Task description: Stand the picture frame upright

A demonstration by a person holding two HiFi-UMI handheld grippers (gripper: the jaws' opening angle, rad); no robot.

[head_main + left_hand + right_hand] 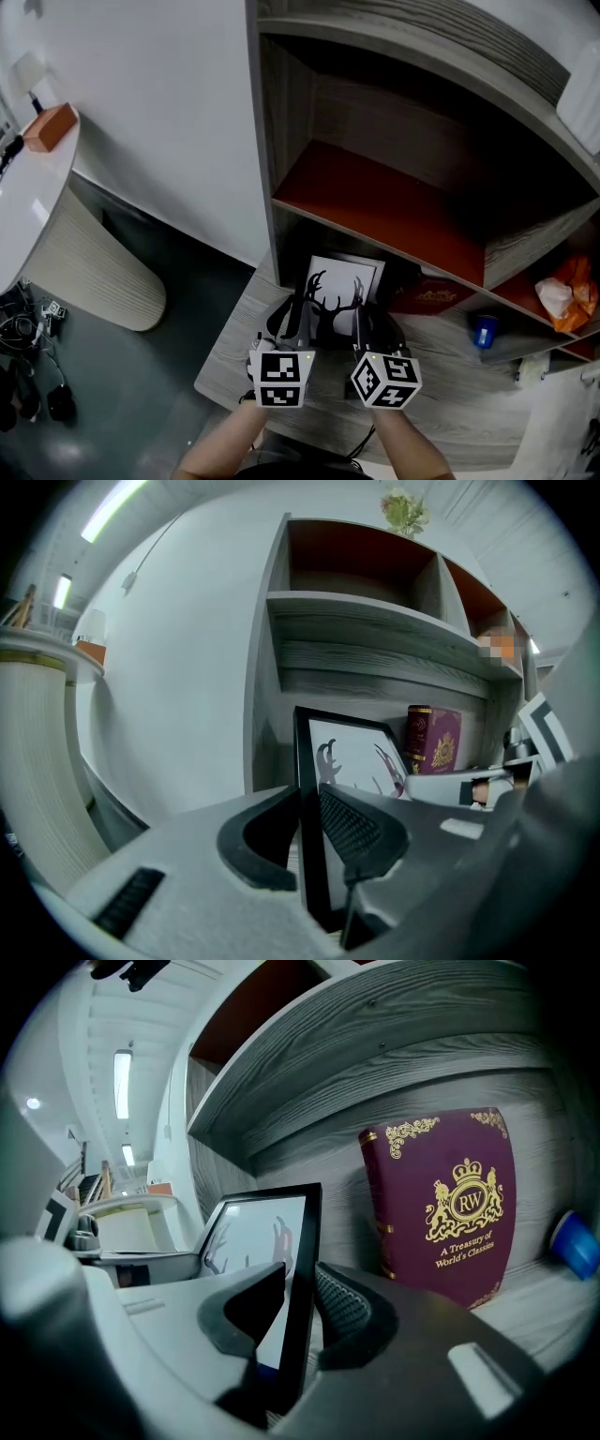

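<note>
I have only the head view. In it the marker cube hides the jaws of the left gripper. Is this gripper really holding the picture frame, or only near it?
Observer: It is holding it. In the left gripper view, the left gripper has its jaws closed on the black left edge of the picture frame, which stands close to upright.
Operator: Thank you. And the right side, is it the same?
Observer: Yes. In the right gripper view, the right gripper has its jaws closed on the frame's right edge, one jaw on the front and one on the back.
</note>
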